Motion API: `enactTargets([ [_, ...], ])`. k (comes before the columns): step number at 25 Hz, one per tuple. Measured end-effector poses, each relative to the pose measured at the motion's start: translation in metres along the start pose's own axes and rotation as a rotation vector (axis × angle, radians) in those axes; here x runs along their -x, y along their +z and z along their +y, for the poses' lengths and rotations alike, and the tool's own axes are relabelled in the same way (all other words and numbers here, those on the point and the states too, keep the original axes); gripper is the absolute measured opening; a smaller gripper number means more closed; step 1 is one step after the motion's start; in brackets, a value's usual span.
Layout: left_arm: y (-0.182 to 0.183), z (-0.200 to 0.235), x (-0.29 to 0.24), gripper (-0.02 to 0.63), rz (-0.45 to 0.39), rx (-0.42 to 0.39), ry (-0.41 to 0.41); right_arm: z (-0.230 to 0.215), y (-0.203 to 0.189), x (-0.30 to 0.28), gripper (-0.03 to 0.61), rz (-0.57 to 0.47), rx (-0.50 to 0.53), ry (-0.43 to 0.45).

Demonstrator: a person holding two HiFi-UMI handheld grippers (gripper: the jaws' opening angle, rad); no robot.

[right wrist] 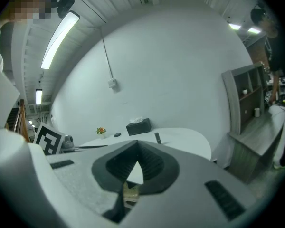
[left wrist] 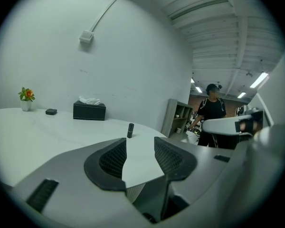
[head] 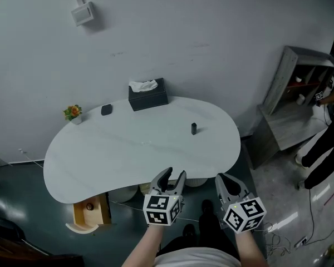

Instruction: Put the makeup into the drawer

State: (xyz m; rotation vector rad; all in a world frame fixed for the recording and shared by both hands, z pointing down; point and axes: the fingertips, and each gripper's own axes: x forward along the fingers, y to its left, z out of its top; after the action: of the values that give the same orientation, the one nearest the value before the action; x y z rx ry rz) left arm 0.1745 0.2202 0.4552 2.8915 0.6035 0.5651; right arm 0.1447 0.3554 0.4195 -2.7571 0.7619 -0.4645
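The left tool (head: 175, 173) hovers at the near edge of the white table (head: 128, 154), jaws spread with only bare tabletop showing between them. Just beside it, the right tool (head: 225, 178) has its jaws pressed together at the tips, pinching nothing.

The black makeup tube (head: 193, 128) stands upright on the table's right half, well apart from both tools, with open tabletop all around it. At the back edge sits a black tissue box (head: 148, 96); left of it lie a small flat black case (head: 106, 109) and a little potted flower (head: 73, 114).

Under the table's near left edge the wooden drawer (head: 94, 214) is pulled open, with a small reddish thing (head: 89, 206) in it.

Off to the right stand a grey shelf unit (head: 286, 102) and a person in dark clothes (head: 329, 141), both clear of the table.
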Motion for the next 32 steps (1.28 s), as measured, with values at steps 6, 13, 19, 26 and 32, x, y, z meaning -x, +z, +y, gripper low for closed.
enactTargets([
  [6, 0.008, 0.003, -0.047, 0.181, 0.019, -0.012, 0.017, -0.033, 0.013, -0.027, 0.002, 0.013, 0.001, 0.017],
  [13, 0.02, 0.011, -0.096, 0.196, 0.036, -0.029, 0.056, -0.065, 0.035, -0.065, 0.002, 0.023, -0.003, 0.057],
  [19, 0.025, 0.017, -0.133, 0.198, 0.057, -0.036, 0.082, -0.087, 0.045, -0.089, 0.002, 0.043, -0.007, 0.088],
  [26, 0.024, 0.022, -0.169, 0.199, 0.096, -0.056, 0.101, -0.108, 0.052, -0.109, 0.002, 0.062, -0.016, 0.105],
  [32, 0.022, 0.027, -0.194, 0.199, 0.135, -0.066, 0.109, -0.122, 0.054, -0.122, 0.002, 0.079, -0.025, 0.11],
])
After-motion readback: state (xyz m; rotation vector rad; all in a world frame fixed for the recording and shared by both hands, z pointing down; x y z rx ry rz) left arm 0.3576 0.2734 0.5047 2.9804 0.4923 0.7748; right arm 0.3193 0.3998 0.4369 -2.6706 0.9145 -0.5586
